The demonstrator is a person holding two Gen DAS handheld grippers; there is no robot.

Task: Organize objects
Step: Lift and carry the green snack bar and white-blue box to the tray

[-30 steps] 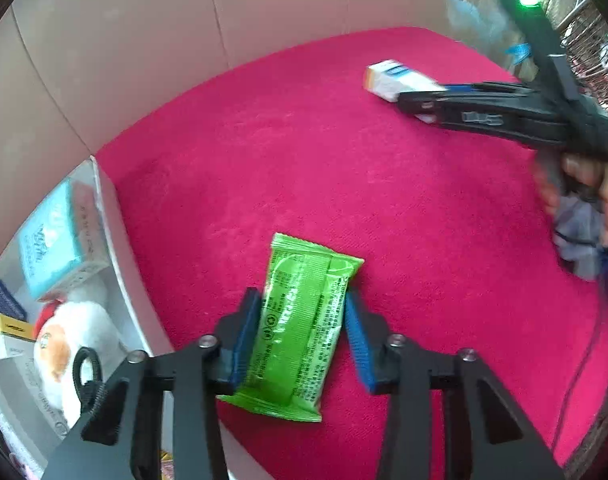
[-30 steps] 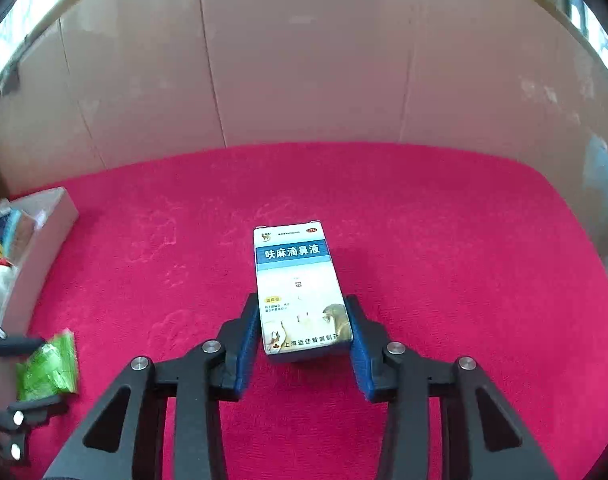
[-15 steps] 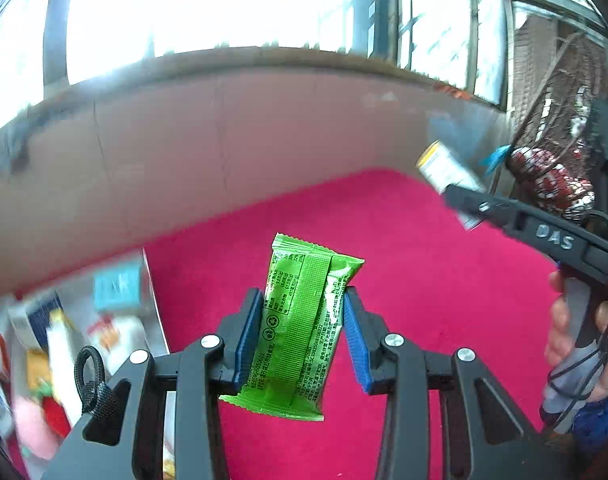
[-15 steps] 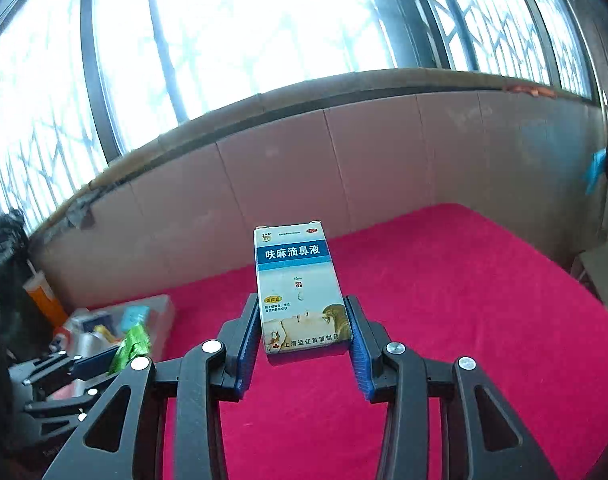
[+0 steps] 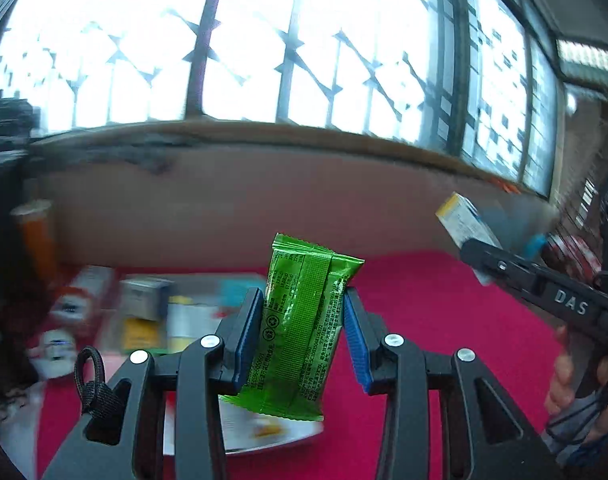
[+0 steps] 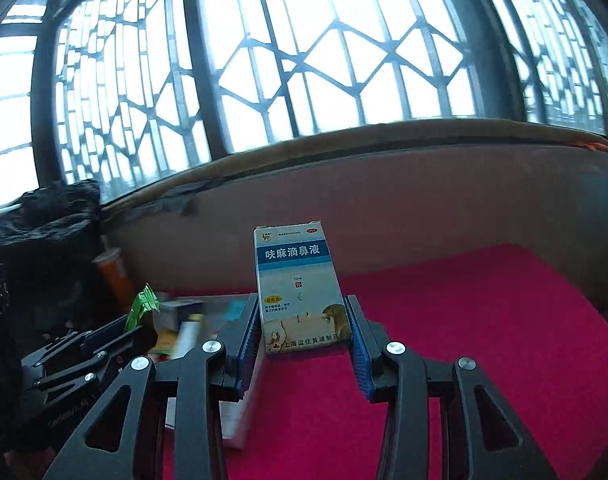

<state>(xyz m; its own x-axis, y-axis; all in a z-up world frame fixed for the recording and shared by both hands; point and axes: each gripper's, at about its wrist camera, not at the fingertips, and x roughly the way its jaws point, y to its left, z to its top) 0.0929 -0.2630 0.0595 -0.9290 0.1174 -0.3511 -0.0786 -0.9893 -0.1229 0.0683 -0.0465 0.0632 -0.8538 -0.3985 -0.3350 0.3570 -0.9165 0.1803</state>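
My left gripper (image 5: 303, 336) is shut on a green snack packet (image 5: 304, 320) and holds it in the air above the red cloth (image 5: 444, 320). My right gripper (image 6: 304, 340) is shut on a white and blue medicine box (image 6: 298, 288), also lifted. The right gripper with its box (image 5: 462, 220) shows at the right of the left wrist view. The left gripper with the green packet (image 6: 142, 308) shows at the left of the right wrist view. A white tray (image 5: 264, 436) with several boxes lies below and left, blurred.
An orange bottle (image 6: 114, 276) stands behind the tray by the beige wall (image 6: 424, 208). A black bag (image 6: 36, 264) sits at the far left. Barred windows run above the wall. The red cloth (image 6: 484, 340) stretches to the right.
Both grippers have lifted their objects off the red cloth and tilted upward, swinging left toward the tray. The grips on the packet and the box are unchanged.
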